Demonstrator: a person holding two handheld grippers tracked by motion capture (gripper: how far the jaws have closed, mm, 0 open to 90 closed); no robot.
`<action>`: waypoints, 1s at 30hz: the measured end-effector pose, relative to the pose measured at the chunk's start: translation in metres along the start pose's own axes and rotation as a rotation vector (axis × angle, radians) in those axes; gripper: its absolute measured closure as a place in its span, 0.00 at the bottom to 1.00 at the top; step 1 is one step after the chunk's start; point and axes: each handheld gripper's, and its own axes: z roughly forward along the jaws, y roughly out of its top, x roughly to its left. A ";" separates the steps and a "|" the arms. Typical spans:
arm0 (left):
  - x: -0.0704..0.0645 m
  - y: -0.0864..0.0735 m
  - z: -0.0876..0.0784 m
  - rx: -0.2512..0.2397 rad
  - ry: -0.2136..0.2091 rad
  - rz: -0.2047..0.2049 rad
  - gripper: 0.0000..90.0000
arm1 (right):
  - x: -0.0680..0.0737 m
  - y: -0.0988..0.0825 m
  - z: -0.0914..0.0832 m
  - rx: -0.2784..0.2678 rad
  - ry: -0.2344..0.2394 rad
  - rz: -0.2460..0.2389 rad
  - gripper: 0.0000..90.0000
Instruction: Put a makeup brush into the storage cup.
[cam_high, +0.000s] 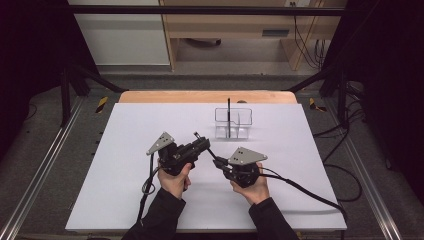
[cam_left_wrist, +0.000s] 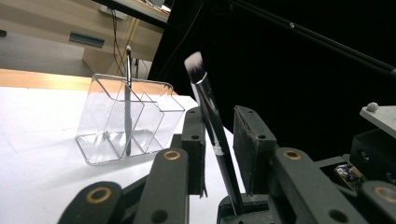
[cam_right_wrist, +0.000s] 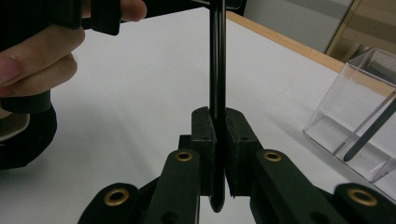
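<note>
I have a makeup brush (cam_left_wrist: 212, 126) passing between my two tongs above the middle of the white worktop (cam_high: 125, 200). The right tongs (cam_right_wrist: 218, 135) are clenched on the brush's black handle near its end. The left tongs (cam_left_wrist: 219, 135) sit around the upper handle, bristles pointing up; one pad looks to touch the handle, the other stands off a little, so I count them as not yet grasping. This looks like the handover step, right to left. The clear organiser (cam_high: 233, 122) stands just beyond, well apart from the brush, with another brush (cam_high: 228, 117) upright in one of its compartments. Next I would need the left tongs fully clenched before the right lets go, then a lift over the organiser's rim into a free compartment.
</note>
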 end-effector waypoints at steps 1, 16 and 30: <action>0.000 0.000 0.000 0.000 0.002 0.000 0.83 | 0.000 0.000 0.000 0.000 0.002 0.002 0.93; -0.003 0.001 -0.002 -0.018 -0.017 0.006 0.88 | 0.000 0.000 0.000 -0.012 0.022 0.017 0.93; -0.011 0.003 -0.003 -0.019 -0.043 0.030 0.92 | 0.000 0.000 0.001 -0.015 0.033 0.046 0.91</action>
